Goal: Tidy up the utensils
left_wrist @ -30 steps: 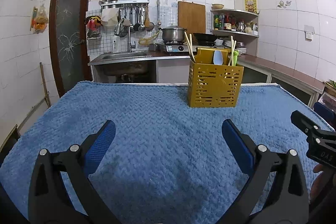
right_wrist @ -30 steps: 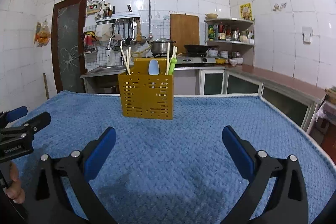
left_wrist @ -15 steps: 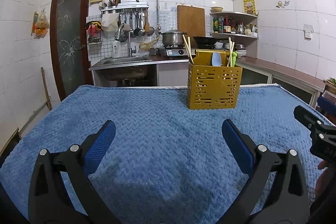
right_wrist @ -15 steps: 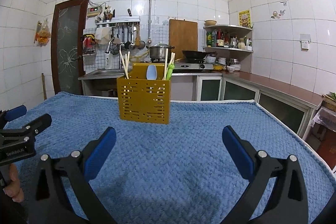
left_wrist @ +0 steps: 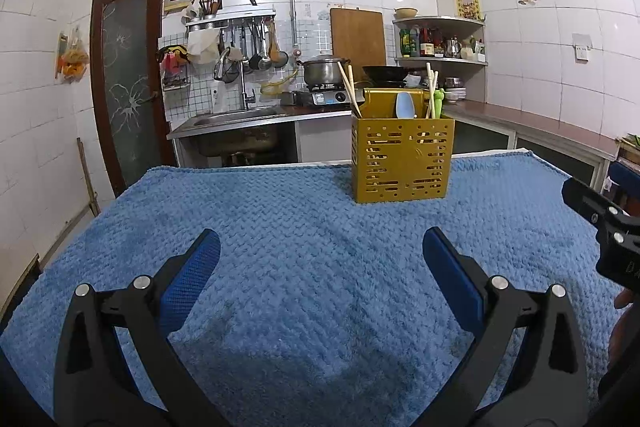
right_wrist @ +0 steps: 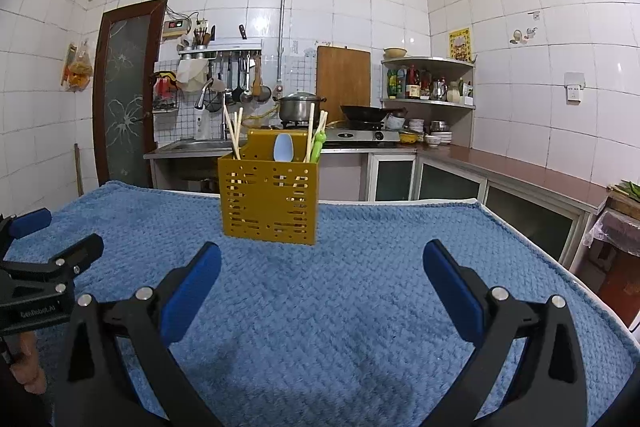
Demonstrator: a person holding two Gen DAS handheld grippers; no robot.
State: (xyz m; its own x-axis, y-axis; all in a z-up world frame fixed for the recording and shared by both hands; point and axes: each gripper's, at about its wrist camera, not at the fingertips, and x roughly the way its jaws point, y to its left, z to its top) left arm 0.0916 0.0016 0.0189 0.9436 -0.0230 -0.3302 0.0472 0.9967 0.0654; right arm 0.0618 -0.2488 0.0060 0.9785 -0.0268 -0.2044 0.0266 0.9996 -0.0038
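A yellow perforated utensil holder (left_wrist: 402, 159) stands upright at the far side of the table; it also shows in the right wrist view (right_wrist: 269, 199). It holds wooden chopsticks (right_wrist: 234, 133), a light blue spoon (right_wrist: 283, 147) and a green utensil (right_wrist: 318, 146). My left gripper (left_wrist: 320, 259) is open and empty, low over the cloth, well short of the holder. My right gripper (right_wrist: 320, 267) is open and empty, just in front of the holder. Each gripper shows at the edge of the other's view.
A blue textured cloth (left_wrist: 280, 227) covers the table. Behind it are a sink counter (left_wrist: 240, 115), a stove with a pot (left_wrist: 324, 69) and a wok, a cutting board, a corner shelf and a brown door (left_wrist: 128, 79).
Both grippers have tilted up a little, so the holder sits lower in each view. Both stay open and empty.
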